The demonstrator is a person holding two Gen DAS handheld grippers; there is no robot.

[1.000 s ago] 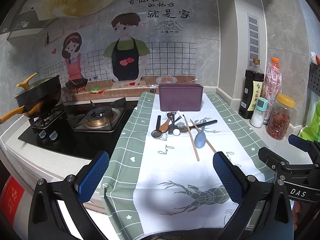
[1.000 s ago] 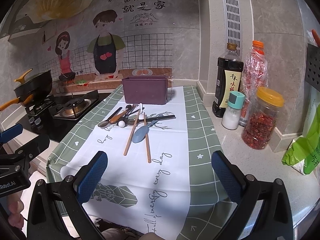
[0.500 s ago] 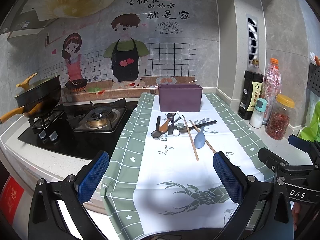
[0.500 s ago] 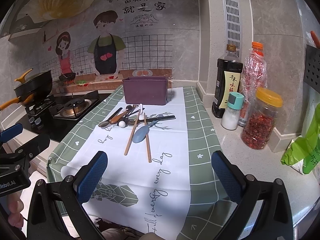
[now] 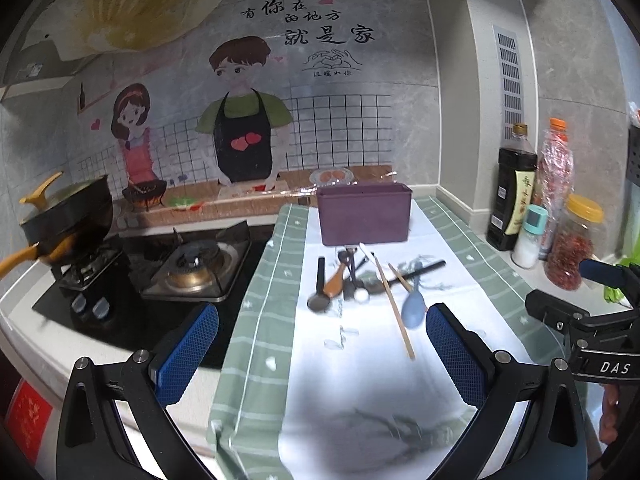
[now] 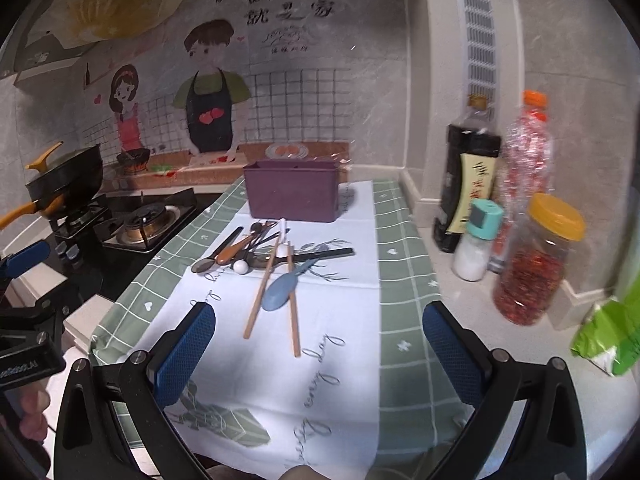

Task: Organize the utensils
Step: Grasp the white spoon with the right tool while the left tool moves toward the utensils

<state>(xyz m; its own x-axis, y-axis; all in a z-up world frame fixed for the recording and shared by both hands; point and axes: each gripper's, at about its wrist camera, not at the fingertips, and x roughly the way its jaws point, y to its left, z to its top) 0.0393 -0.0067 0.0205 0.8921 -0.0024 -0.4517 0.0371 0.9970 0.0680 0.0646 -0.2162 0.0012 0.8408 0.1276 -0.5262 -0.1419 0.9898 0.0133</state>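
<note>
- Right gripper point(image 6: 316, 348) hangs with its jaws spread wide and nothing between them, low over the near end of the tablecloth point(image 6: 280, 380).
- Left gripper point(image 5: 320, 352) is likewise wide apart and empty, at the cloth's stove-side edge.
- Utensil pile point(image 6: 268, 256) lies at 12 o'clock from the right gripper, well short of the purple box point(image 6: 294, 194), which stands beyond it at 12 o'clock.
- Two wooden chopsticks point(image 6: 294, 316) reach nearest, their long axes running roughly 12-to-6, ends pointing back at the right gripper.
- Blue spoon point(image 6: 280, 292) lies across them, bowl toward 6 o'clock.
- From the left gripper, the pile sits toward 1 o'clock.
- Judgement: the right gripper is nearer and better lined up; closing across a chopstick needs little wrist turn.
</note>
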